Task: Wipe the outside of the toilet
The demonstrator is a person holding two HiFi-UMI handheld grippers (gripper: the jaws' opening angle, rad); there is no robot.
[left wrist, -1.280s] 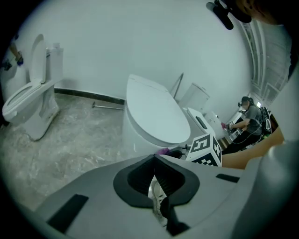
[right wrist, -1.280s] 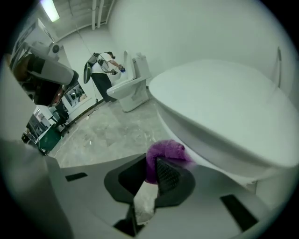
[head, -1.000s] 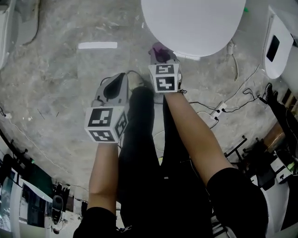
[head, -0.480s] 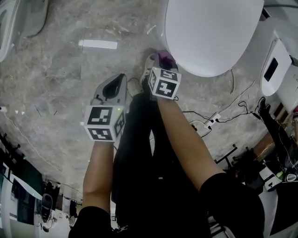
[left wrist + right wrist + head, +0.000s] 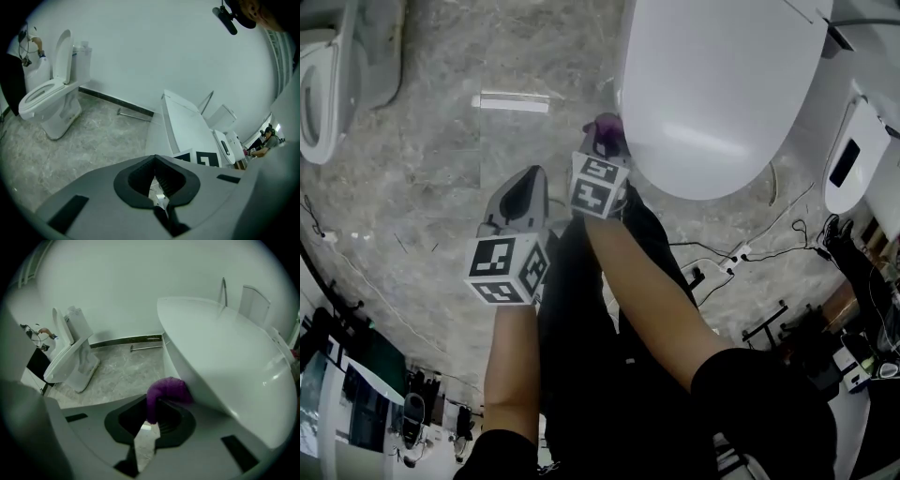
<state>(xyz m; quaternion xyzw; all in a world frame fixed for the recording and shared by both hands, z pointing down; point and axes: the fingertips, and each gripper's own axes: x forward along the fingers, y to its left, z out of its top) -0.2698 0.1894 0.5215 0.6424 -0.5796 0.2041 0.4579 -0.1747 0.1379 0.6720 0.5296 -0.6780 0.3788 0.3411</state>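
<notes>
Looking down from the head view, the toilet (image 5: 722, 94) fills the upper right with its lid shut, so the bowl is covered. The right tongs (image 5: 605, 142) are up against its left flank and hold a purple cloth (image 5: 607, 125) that touches the porcelain just under the lid's edge. The left tongs (image 5: 531, 176) hang just beside them over the grey marbled floor (image 5: 412, 187), apart from the toilet. A second toilet (image 5: 323, 84) stands well apart at the upper left with its seat ring showing. A white strip (image 5: 514, 101) lies on the floor between the two toilets. To the right, cables and a power strip (image 5: 712, 270) trail across the floor, near another white fixture (image 5: 848, 155).

In the left gripper view, the left tongs are closed tip to tip with nothing between them. Ahead is the toilet's side, with the right tongs' marker cube (image 5: 197, 158) in front of it. The second toilet stands at the left with its lid raised. I can't see into its bowl from here. A metal bar (image 5: 133, 114) lies along the foot of the wall.

In the right gripper view, the right tongs are clamped on the purple cloth. Its bunched end is pressed against the outside of the toilet bowl, just below the rim. The second toilet and the bar lie beyond, with nothing in the way.
</notes>
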